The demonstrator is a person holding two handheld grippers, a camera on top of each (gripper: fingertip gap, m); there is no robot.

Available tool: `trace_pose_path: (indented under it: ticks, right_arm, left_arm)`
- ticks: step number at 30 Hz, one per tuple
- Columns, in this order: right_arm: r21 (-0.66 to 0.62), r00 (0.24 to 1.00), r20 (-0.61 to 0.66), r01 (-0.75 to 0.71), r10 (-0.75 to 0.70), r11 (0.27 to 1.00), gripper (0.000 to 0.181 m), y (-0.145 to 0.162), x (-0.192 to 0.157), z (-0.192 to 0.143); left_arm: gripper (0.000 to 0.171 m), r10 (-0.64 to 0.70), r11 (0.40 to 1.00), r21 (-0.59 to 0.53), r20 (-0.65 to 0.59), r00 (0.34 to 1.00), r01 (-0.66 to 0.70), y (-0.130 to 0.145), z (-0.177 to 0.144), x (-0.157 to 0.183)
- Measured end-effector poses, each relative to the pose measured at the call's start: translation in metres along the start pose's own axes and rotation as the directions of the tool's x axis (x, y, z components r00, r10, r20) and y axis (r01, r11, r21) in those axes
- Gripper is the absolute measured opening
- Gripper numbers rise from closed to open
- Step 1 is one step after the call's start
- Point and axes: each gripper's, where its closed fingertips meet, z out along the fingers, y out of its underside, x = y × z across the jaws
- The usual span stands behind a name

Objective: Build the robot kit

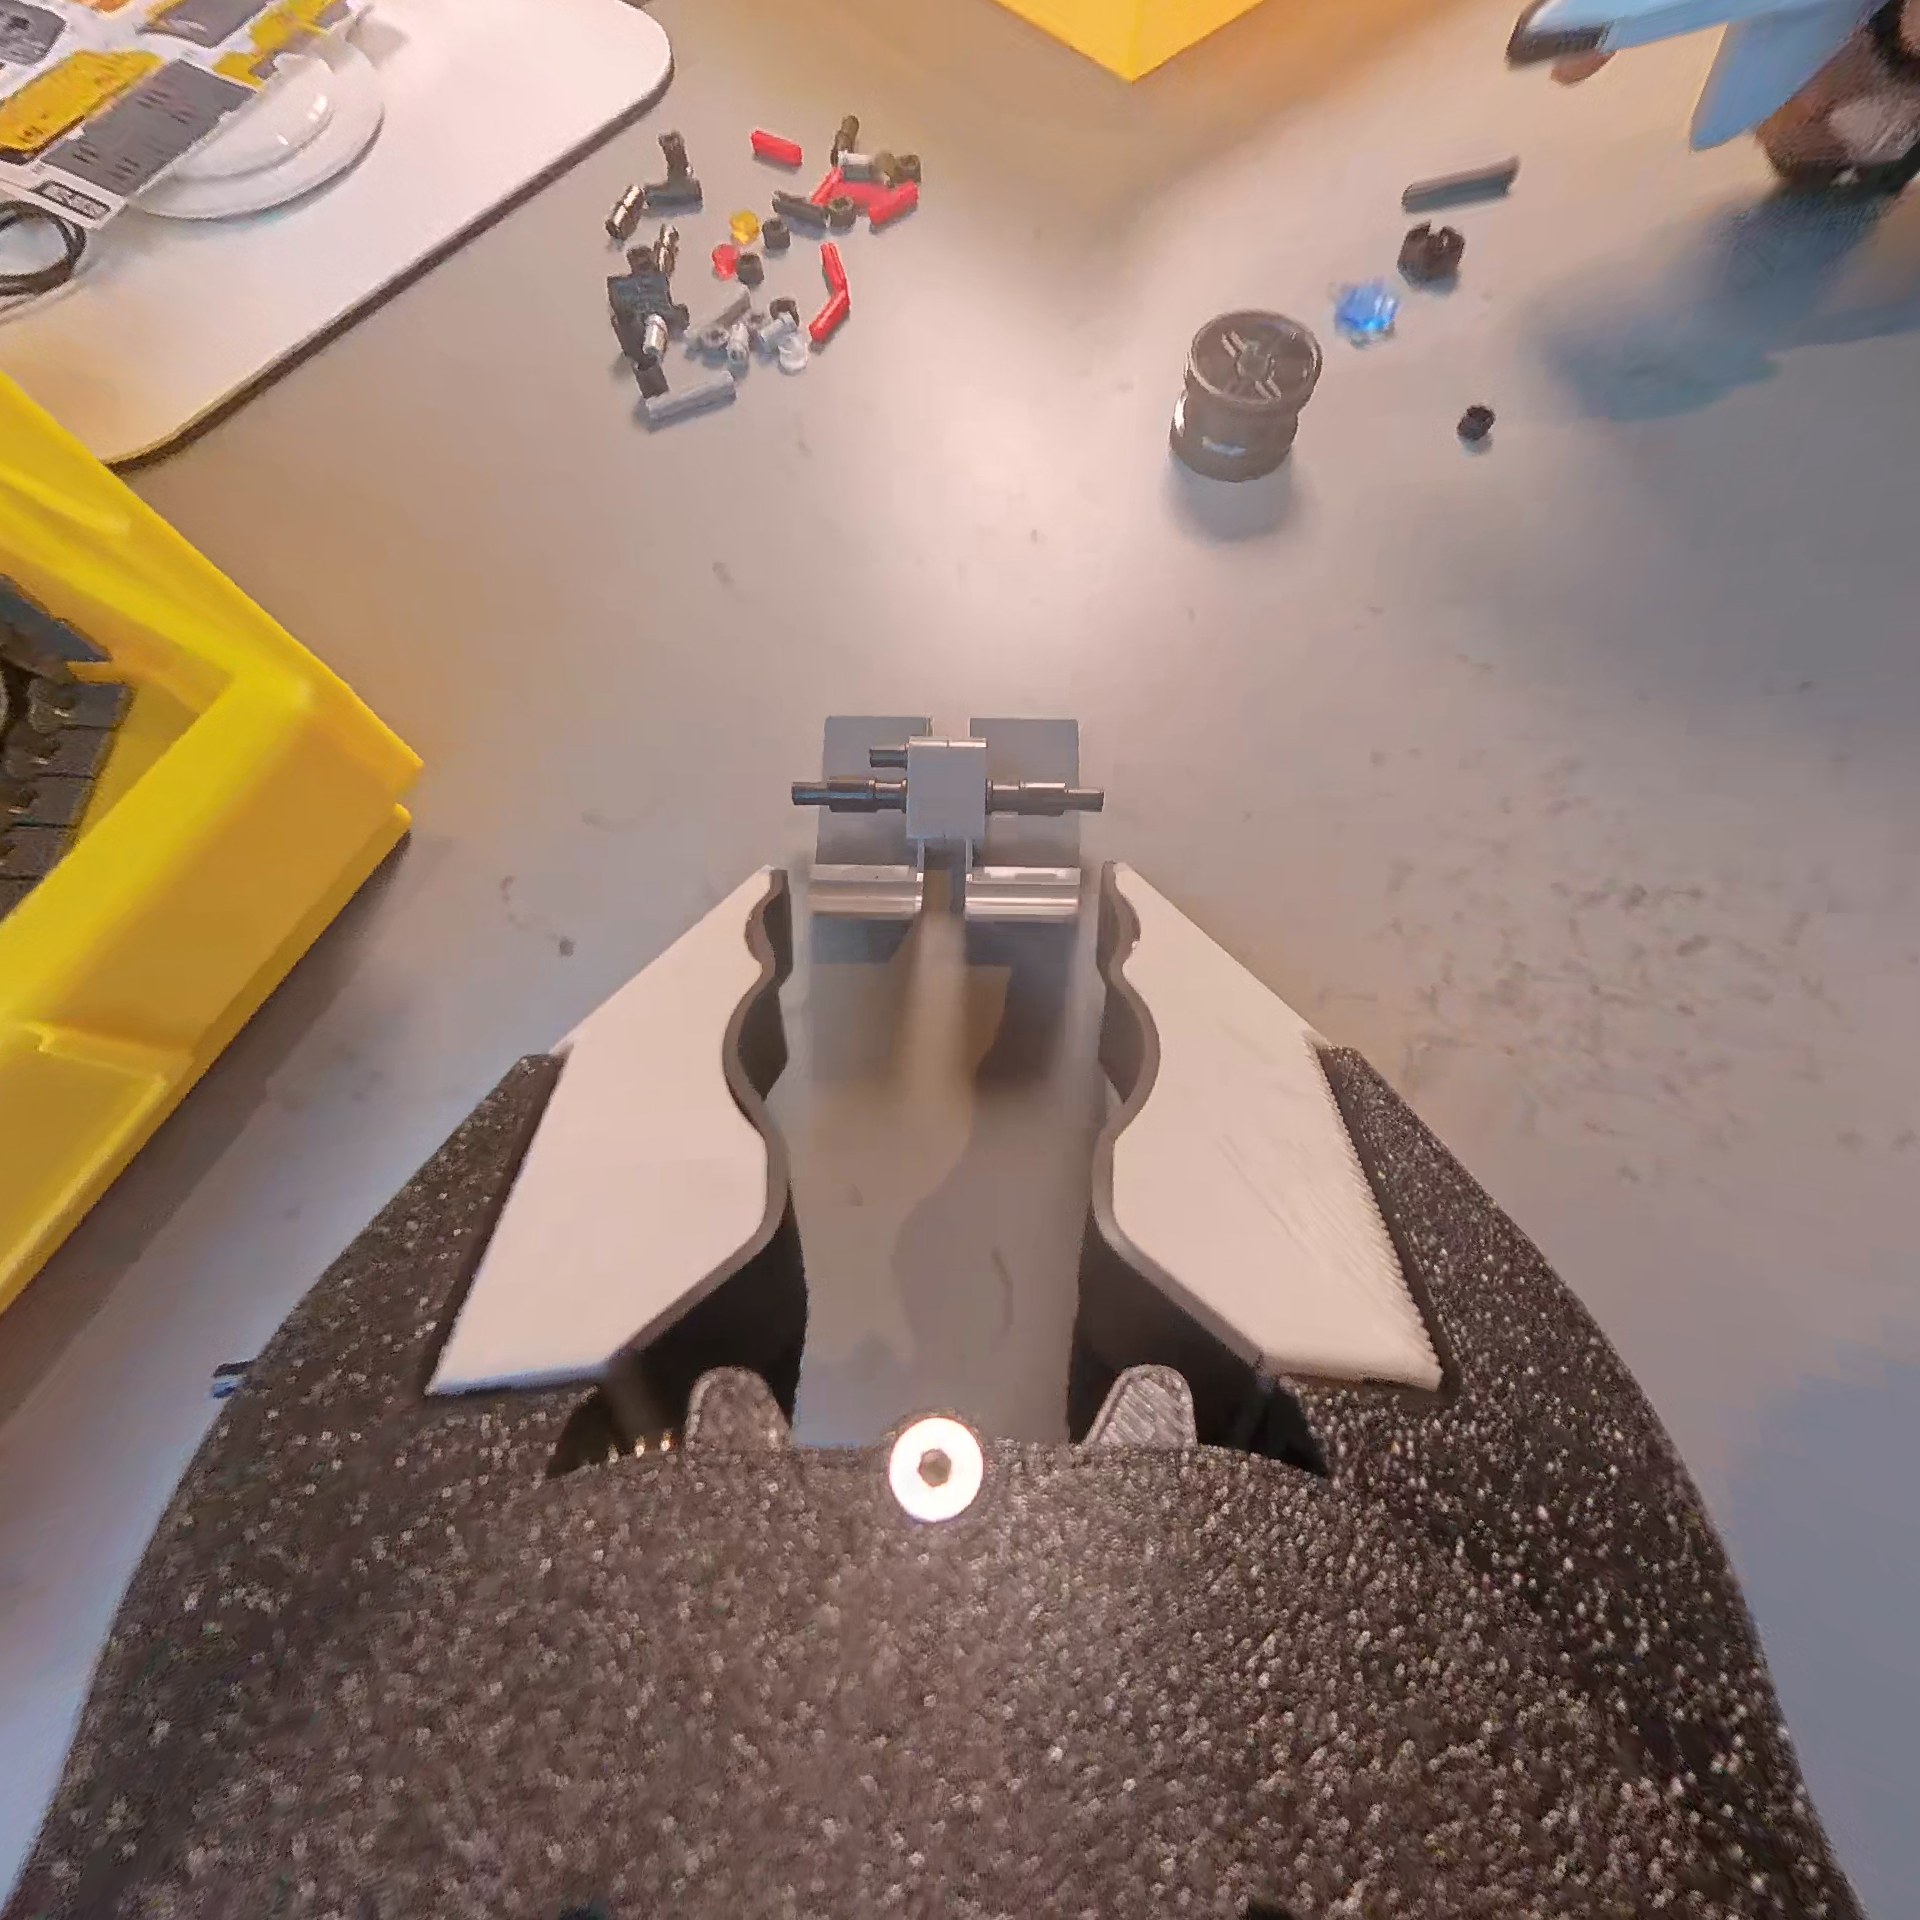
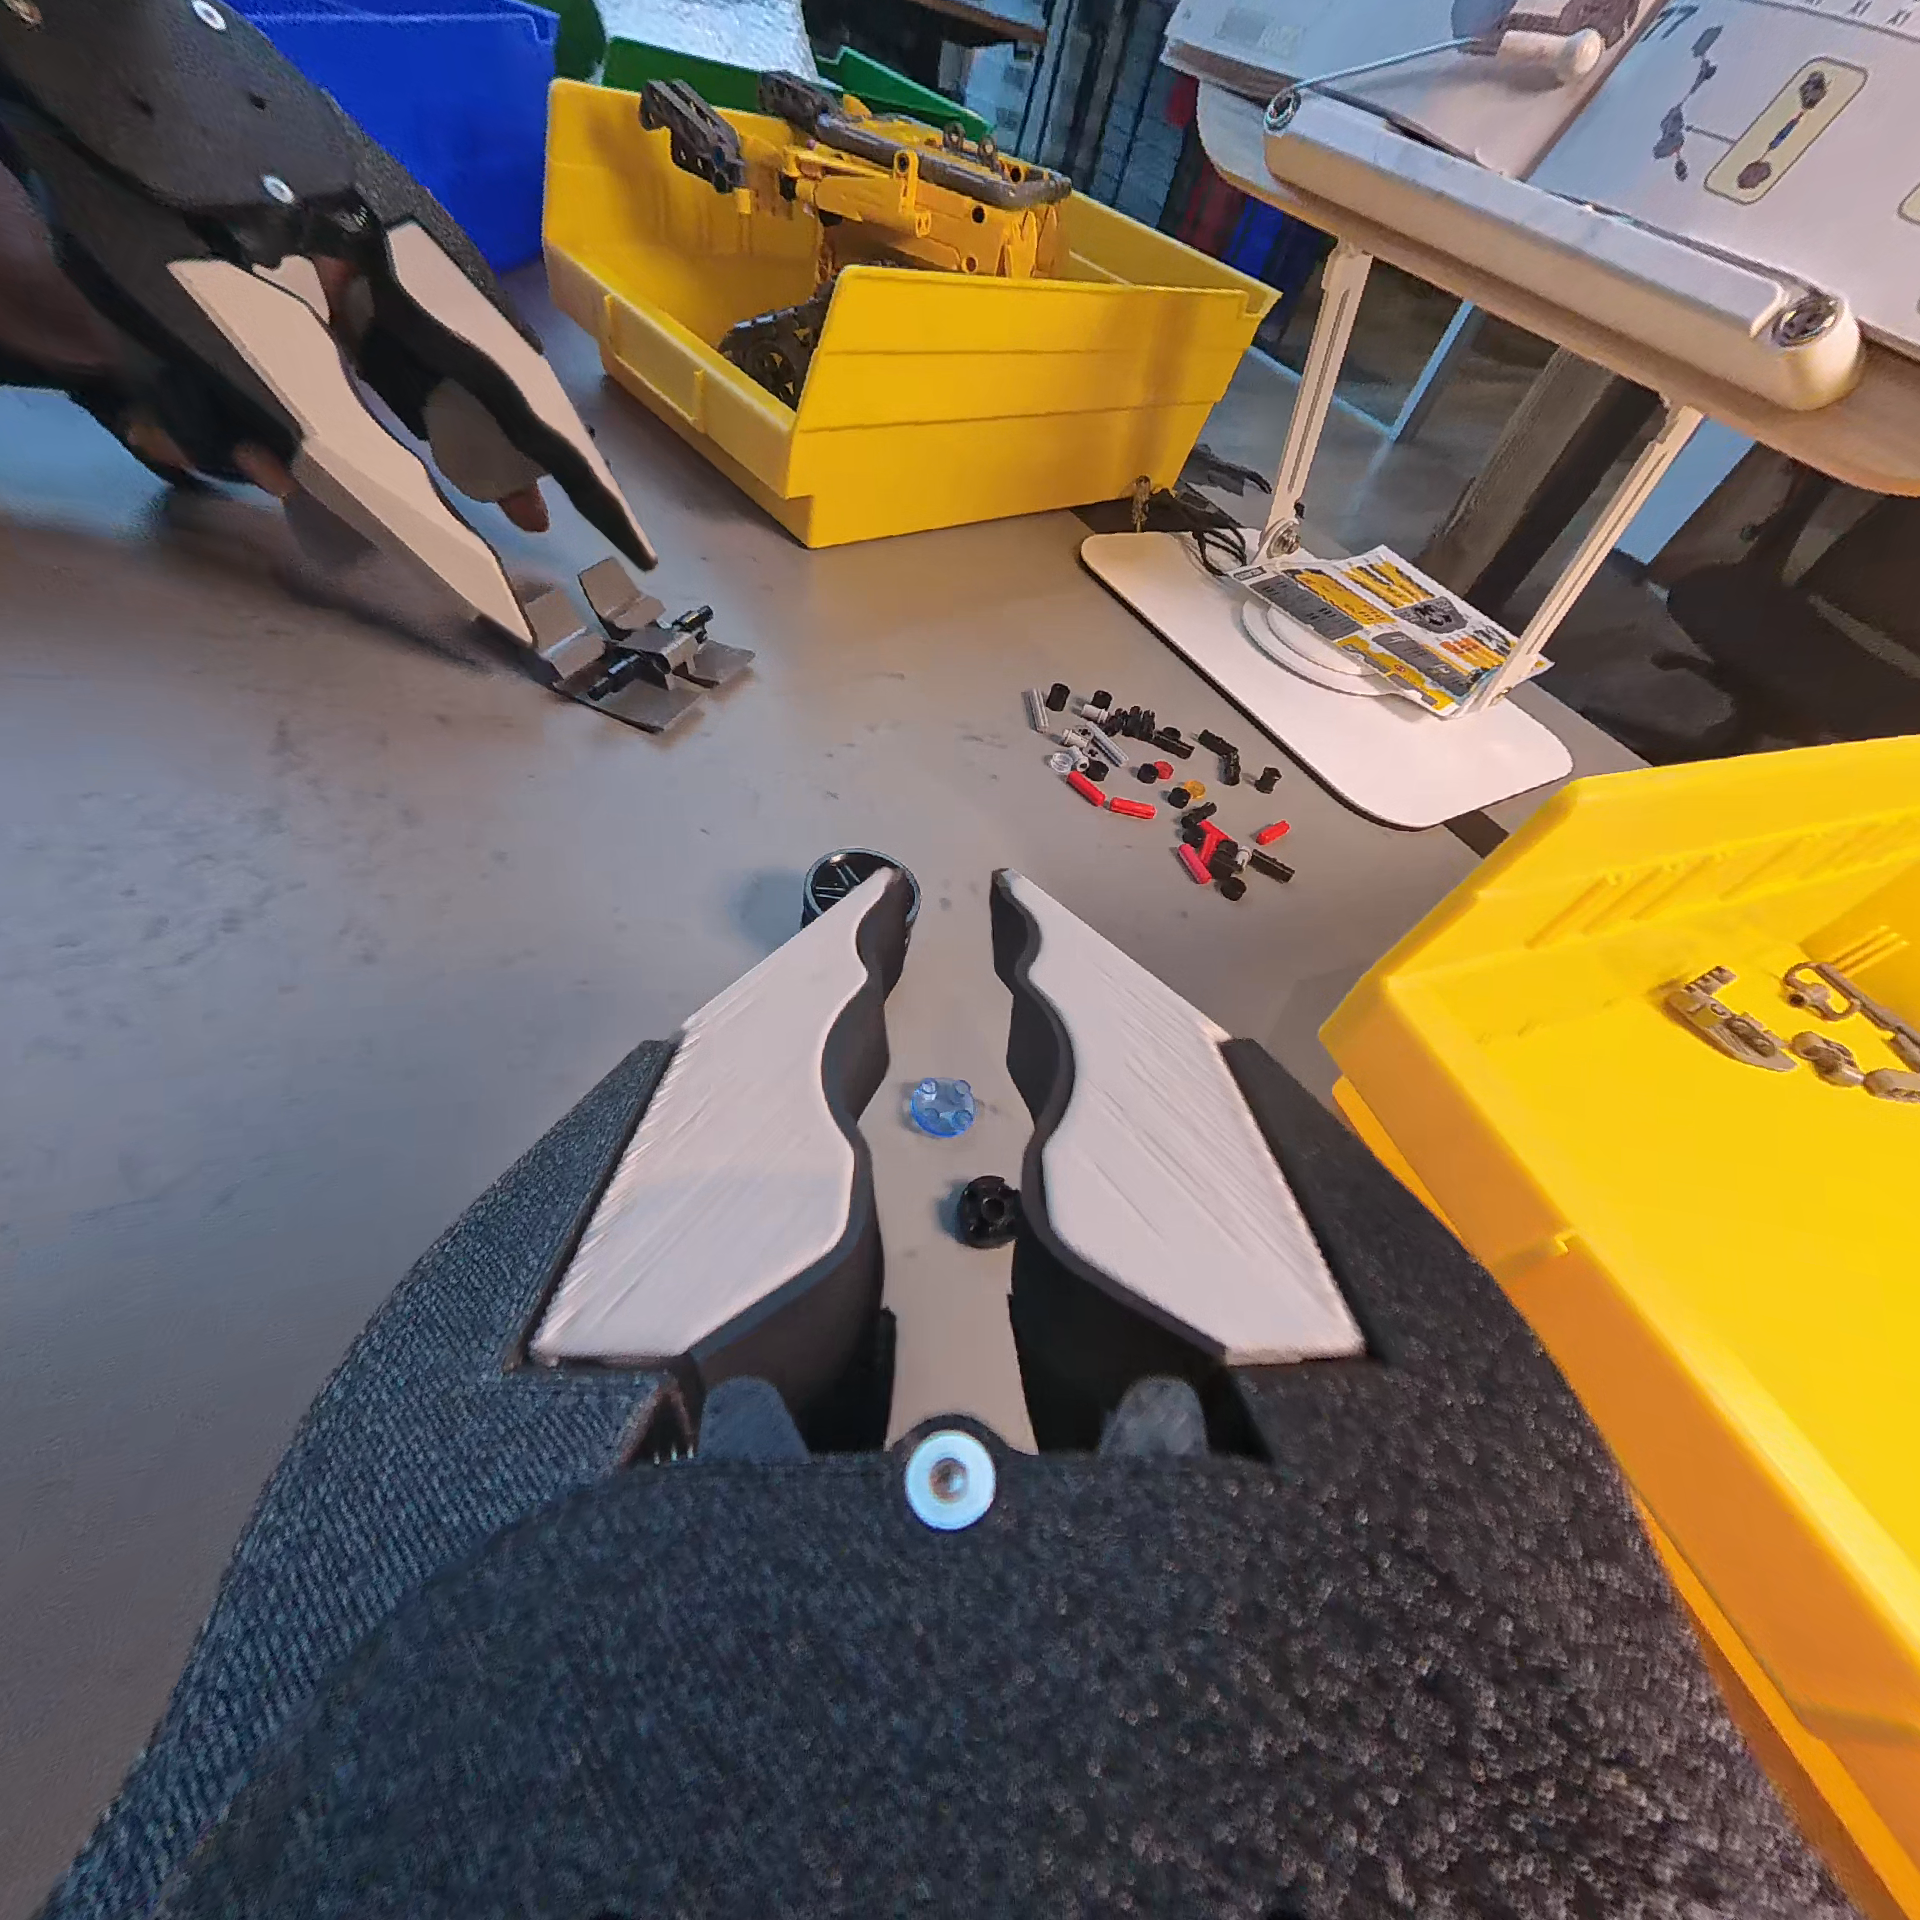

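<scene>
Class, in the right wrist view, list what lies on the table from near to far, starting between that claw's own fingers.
Black round piece → clear blue round stud → black wheel hub → scattered small parts → yellow bin holding the yellow model.
</scene>
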Motion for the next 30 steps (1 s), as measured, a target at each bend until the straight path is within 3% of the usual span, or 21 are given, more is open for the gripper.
trace_pose_path:
  ticks: [3,7,11,14,18,23,26,30]
  right_arm:
    - [-0.003,1.000,-0.005,-0.005,0.005,1.000,0.023,0.000,0.001,0.000]
    - [-0.011,1.000,-0.013,-0.014,0.014,1.000,0.034,0.002,0.003,0.000]
    - [-0.030,1.000,0.005,-0.008,0.008,1.000,0.034,0.004,-0.001,0.001]
    - [-0.070,0.999,0.031,-0.014,0.016,0.997,0.034,0.008,-0.007,0.009]
    - [-0.133,0.999,0.036,0.037,-0.033,0.990,0.035,0.007,-0.005,0.024]
    - [-0.301,0.982,0.179,0.111,-0.058,0.947,0.047,0.004,-0.006,0.038]
    - [-0.330,0.980,0.198,0.092,-0.026,0.940,0.054,0.005,-0.005,0.047]
    - [-0.324,0.985,0.170,0.094,-0.040,0.941,0.055,0.016,-0.012,0.048]
  left_arm:
    - [0.064,-0.026,0.997,0.070,-0.013,1.000,0.026,-0.013,-0.009,0.000]
    - [0.061,-0.028,0.962,0.271,0.016,0.999,0.023,-0.046,-0.027,-0.003]
    - [0.035,-0.026,0.830,0.555,0.125,0.992,-0.048,-0.087,-0.065,-0.003]
    - [0.015,-0.034,0.747,0.662,0.133,0.991,-0.063,-0.101,-0.083,0.007]
    - [0.009,-0.044,0.729,0.683,0.118,0.992,-0.049,-0.104,-0.086,0.013]
    - [0.014,-0.052,0.752,0.658,0.120,0.991,-0.040,-0.101,-0.081,0.012]
    - [0.001,-0.059,0.771,0.635,0.150,0.987,-0.051,-0.097,-0.080,0.006]
    - [0.000,-0.097,0.749,0.662,0.154,0.983,-0.029,-0.098,-0.091,-0.006]
